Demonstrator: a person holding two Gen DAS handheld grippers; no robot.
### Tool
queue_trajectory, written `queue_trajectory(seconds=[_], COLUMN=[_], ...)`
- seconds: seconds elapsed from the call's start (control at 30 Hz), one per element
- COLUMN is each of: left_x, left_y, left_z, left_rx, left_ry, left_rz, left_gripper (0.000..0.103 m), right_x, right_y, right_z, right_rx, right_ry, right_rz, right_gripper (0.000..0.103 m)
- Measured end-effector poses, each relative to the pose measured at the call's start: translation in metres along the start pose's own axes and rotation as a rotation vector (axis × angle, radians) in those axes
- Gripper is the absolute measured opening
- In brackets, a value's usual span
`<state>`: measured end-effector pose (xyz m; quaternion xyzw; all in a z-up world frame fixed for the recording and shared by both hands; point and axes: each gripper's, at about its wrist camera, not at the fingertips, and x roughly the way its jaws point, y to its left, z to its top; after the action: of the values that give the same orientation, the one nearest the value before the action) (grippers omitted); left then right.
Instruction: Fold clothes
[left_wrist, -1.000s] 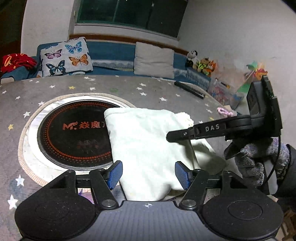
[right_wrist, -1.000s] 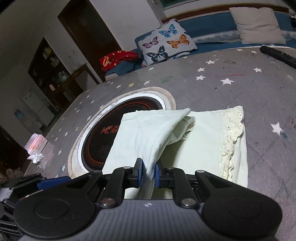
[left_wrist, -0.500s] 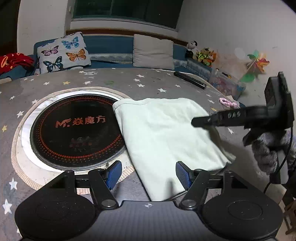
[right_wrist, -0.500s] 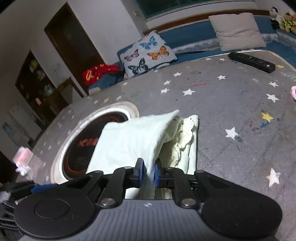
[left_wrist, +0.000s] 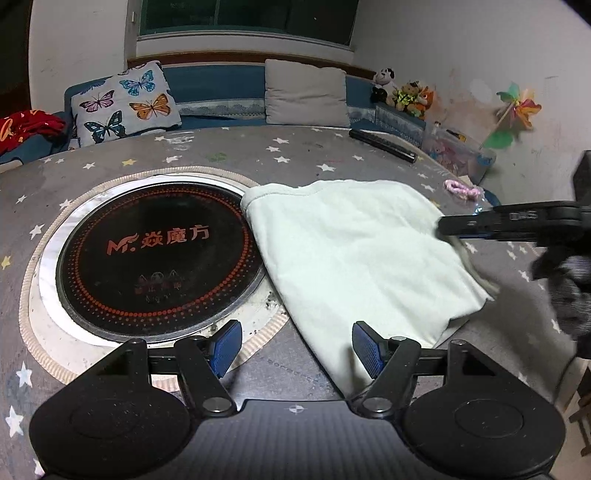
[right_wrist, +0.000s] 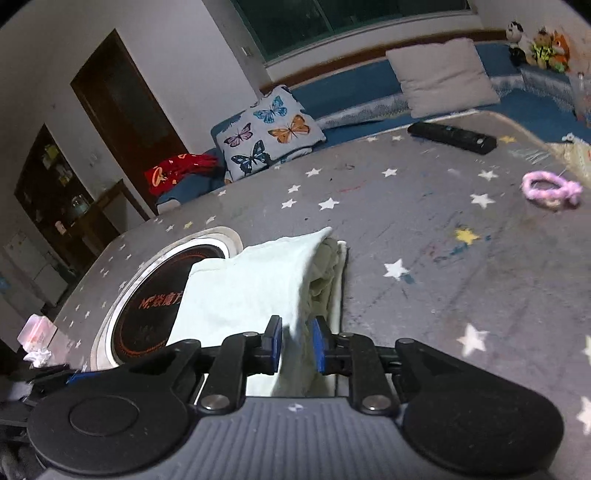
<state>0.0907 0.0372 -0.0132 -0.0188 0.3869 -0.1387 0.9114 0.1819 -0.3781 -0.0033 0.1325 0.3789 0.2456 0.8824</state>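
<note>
A pale green garment (left_wrist: 354, 254) lies folded on the grey star-patterned table, its left edge over the round black hob (left_wrist: 155, 254). My left gripper (left_wrist: 297, 349) is open and empty, just before the garment's near edge. My right gripper (left_wrist: 443, 227) reaches in from the right at the garment's right edge. In the right wrist view the right gripper (right_wrist: 297, 345) has its jaws a little apart with the garment's top layer (right_wrist: 251, 291) between them. The lace-trimmed lower layer (right_wrist: 328, 269) shows beside the fold.
A black remote (left_wrist: 382, 144) lies at the table's far right, and a pink hair tie (right_wrist: 550, 188) near the right edge. A sofa with a butterfly cushion (left_wrist: 125, 101) and a grey cushion (left_wrist: 304, 94) stands behind. A tissue pack (right_wrist: 37, 330) sits at the table's left edge.
My right gripper has drawn the top layer to the right, over the lace-trimmed part. Its jaws, shut on the cloth before, now stand slightly apart. The left gripper stayed open.
</note>
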Motion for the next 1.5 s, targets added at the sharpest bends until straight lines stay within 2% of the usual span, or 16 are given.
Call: queue_trajectory(seconds=[0.1, 0.23, 0.37, 0.47, 0.67, 0.8, 0.93, 1.0, 1.1, 1.17, 1.3, 1.5], left_x=[0.003, 0.005, 0.009, 0.008, -0.006, -0.008, -0.001, 0.002, 0.003, -0.002, -0.016, -0.027], left_y=[-0.002, -0.011, -0.017, -0.019, -0.033, -0.046, -0.053, -0.055, -0.051, -0.047, -0.041, -0.036], left_z=[-0.001, -0.004, -0.009, -0.013, -0.026, -0.033, -0.038, -0.041, -0.043, -0.041, -0.040, -0.053], left_rx=[0.004, 0.049, 0.103, 0.128, 0.261, 0.361, 0.427, 0.457, 0.447, 0.428, 0.402, 0.410], left_ry=[0.009, 0.012, 0.026, 0.031, -0.007, -0.027, -0.031, -0.032, -0.032, -0.048, -0.073, -0.027], left_rz=[-0.005, -0.015, -0.021, -0.028, -0.040, -0.039, -0.021, -0.005, -0.005, -0.006, -0.013, -0.023], left_gripper=[0.067, 0.063, 0.053, 0.052, 0.052, 0.052, 0.039, 0.024, 0.008, 0.005, 0.003, 0.003], right_x=[-0.014, -0.023, -0.031, -0.040, -0.052, -0.043, -0.032, -0.030, -0.029, -0.027, -0.022, -0.024], right_y=[0.000, -0.009, -0.018, -0.023, -0.001, 0.023, 0.035, 0.037, 0.037, 0.034, 0.030, 0.030], right_z=[-0.011, -0.026, -0.040, -0.043, -0.034, -0.036, -0.040, -0.039, -0.039, -0.041, -0.046, -0.055], right_rx=[-0.004, 0.006, 0.017, 0.030, -0.046, -0.132, -0.174, -0.174, -0.174, -0.168, -0.160, -0.147], right_ry=[0.011, 0.032, 0.053, 0.037, -0.034, -0.030, -0.006, -0.002, -0.001, 0.006, 0.036, 0.093], right_rz=[0.012, -0.014, -0.040, -0.070, -0.038, 0.009, 0.003, 0.007, -0.001, -0.004, -0.014, 0.017], right_gripper=[0.018, 0.018, 0.018, 0.018, 0.018, 0.018, 0.018, 0.018, 0.018, 0.019, 0.020, 0.020])
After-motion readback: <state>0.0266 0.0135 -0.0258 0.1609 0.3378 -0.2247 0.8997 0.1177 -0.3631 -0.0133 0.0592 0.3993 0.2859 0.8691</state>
